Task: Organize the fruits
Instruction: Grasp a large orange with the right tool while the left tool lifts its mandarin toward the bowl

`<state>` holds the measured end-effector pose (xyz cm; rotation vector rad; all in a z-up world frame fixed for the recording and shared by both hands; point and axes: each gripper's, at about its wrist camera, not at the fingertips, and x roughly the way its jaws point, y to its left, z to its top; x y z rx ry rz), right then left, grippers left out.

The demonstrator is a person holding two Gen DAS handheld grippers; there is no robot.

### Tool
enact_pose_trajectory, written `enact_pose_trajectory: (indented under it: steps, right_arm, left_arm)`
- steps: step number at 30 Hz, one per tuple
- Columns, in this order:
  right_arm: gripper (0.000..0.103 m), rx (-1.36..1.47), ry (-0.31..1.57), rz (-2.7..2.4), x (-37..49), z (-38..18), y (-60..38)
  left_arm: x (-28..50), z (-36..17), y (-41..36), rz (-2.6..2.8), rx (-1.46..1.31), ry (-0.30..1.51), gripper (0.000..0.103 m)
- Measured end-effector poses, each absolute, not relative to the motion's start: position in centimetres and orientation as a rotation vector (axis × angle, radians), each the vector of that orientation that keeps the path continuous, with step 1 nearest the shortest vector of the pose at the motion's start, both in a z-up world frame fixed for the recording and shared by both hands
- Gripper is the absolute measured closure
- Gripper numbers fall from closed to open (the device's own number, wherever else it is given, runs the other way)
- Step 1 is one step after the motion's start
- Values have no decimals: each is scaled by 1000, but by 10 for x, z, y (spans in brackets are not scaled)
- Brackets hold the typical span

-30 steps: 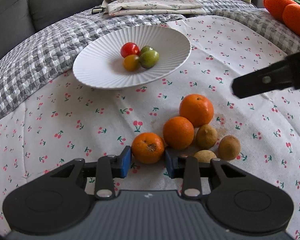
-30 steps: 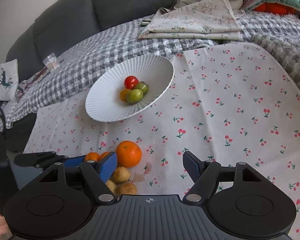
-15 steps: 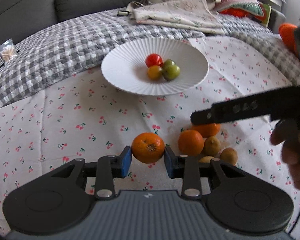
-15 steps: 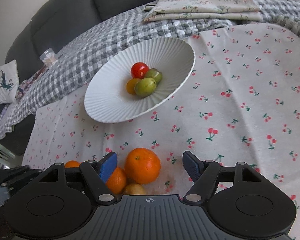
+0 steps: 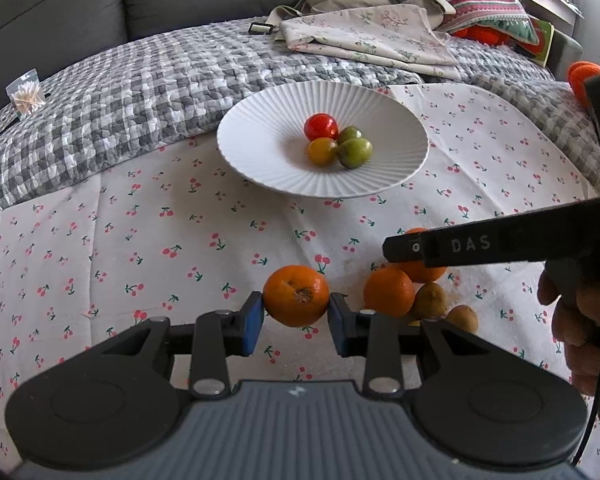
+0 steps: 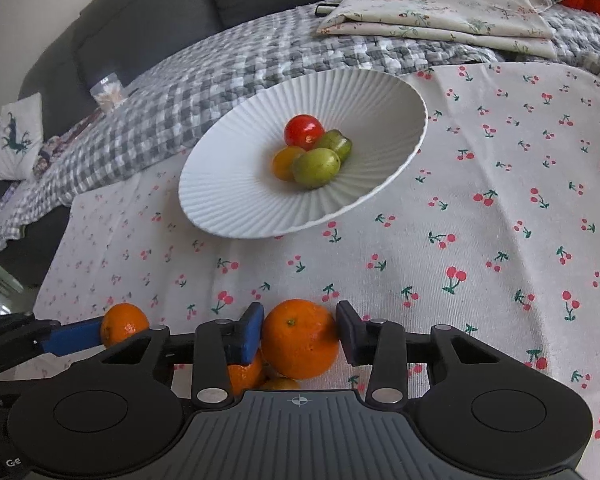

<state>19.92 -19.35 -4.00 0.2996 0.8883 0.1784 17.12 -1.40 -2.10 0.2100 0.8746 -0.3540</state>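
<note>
My left gripper [image 5: 296,312] is shut on an orange [image 5: 296,296] and holds it a little above the cherry-print cloth. The same orange [image 6: 124,324] shows at the left of the right wrist view. My right gripper [image 6: 299,328] is down at the fruit pile and its jaws are closing, with both pads against the sides of a larger orange [image 6: 300,340]. Another orange [image 5: 388,292] and small brown fruits [image 5: 430,300] lie beside it. The white ribbed plate [image 5: 260,148] stands further back and holds a red tomato [image 5: 320,127], a yellow one and two green fruits.
A grey checked quilt [image 5: 140,92] lies behind the plate, with a folded floral cloth [image 5: 364,36] and a dark sofa beyond. A small bag of toothpicks [image 5: 26,94] sits at the far left. A person's hand [image 5: 580,320] grips the right tool.
The left gripper has raised its orange off the cloth and rolled a little. The right gripper has come down over the pile, and its jaws have gone from wide apart to closed around the large orange.
</note>
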Motion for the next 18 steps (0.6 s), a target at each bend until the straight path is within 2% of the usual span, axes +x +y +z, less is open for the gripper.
enact_pose_trajectory:
  steps: [18]
  right_arm:
    - [65,347,854,143,186,-17,-211]
  left_arm:
    - [171,-18,-12,-349,195,861,70]
